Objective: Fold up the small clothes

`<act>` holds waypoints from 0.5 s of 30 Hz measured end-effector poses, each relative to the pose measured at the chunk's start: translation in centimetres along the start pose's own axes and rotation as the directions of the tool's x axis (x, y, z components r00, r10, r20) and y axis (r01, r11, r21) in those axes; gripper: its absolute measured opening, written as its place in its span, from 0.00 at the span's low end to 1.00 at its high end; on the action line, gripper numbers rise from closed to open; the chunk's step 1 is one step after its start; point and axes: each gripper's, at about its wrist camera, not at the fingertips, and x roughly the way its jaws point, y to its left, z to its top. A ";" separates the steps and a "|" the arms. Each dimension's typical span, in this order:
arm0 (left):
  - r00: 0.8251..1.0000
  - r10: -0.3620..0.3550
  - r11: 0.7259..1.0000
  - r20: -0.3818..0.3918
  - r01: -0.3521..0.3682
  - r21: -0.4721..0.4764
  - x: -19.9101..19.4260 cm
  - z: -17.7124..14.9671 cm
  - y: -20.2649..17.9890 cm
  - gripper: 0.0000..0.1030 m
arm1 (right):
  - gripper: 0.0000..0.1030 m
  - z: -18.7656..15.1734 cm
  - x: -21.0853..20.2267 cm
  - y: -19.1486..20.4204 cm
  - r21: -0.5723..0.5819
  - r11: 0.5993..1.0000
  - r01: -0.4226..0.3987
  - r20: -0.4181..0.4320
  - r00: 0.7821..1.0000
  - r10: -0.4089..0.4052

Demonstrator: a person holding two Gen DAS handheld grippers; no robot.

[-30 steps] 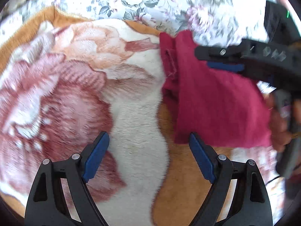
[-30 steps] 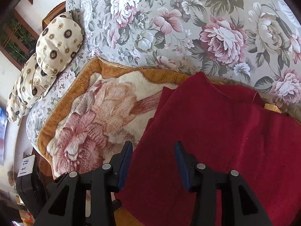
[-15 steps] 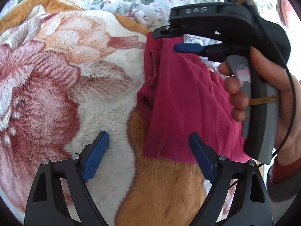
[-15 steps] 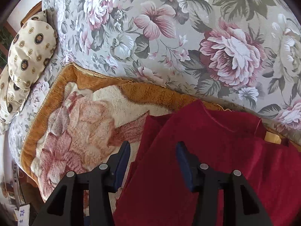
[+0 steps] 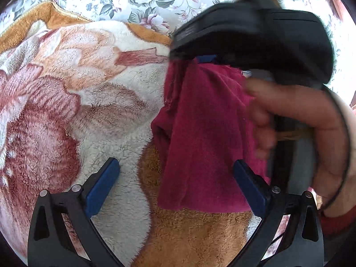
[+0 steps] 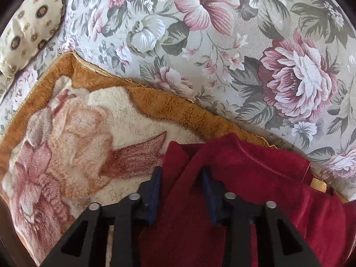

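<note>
A small dark red garment (image 5: 200, 133) lies partly folded on a plush flowered blanket (image 5: 89, 102). My left gripper (image 5: 175, 178) is open and empty, low over the blanket, with the garment's near edge between its fingers. My right gripper (image 6: 181, 178) is open, its fingers straddling the garment's left fold (image 6: 222, 211) near its far edge. In the left wrist view the right gripper's black body (image 5: 255, 42) and the hand holding it cover the garment's right side.
The blanket (image 6: 66, 144) lies on a flowered bedspread (image 6: 222, 44). A cream patterned pillow (image 6: 29, 29) sits at the far left. The blanket's orange border (image 6: 166, 104) runs just behind the garment.
The right gripper has moved forward and down over the garment toward its far left corner. The left gripper has closed in on the garment's near edge. Both have stayed open.
</note>
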 end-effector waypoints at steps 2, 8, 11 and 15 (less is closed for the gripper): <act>1.000 -0.016 1.000 0.006 0.016 -0.016 -0.7 -0.3 0.4 0.99 | 0.14 -0.3 -2.1 -1.1 0.034 0.998 -0.058 0.057 0.997 0.056; 0.998 -0.029 0.998 0.052 0.031 -0.056 -1.1 0.0 1.0 0.99 | 0.13 -1.7 -8.3 -4.8 0.098 0.972 -0.212 0.197 0.962 0.190; 0.996 -0.067 0.998 0.067 0.068 -0.019 -0.9 0.3 0.4 0.94 | 0.13 -2.5 -9.7 -5.9 0.121 0.963 -0.243 0.226 0.951 0.211; 0.970 -0.240 0.971 0.034 0.240 -0.017 -0.9 0.4 -0.3 0.43 | 0.12 -3.5 -11.8 -7.2 0.130 0.957 -0.261 0.258 0.940 0.222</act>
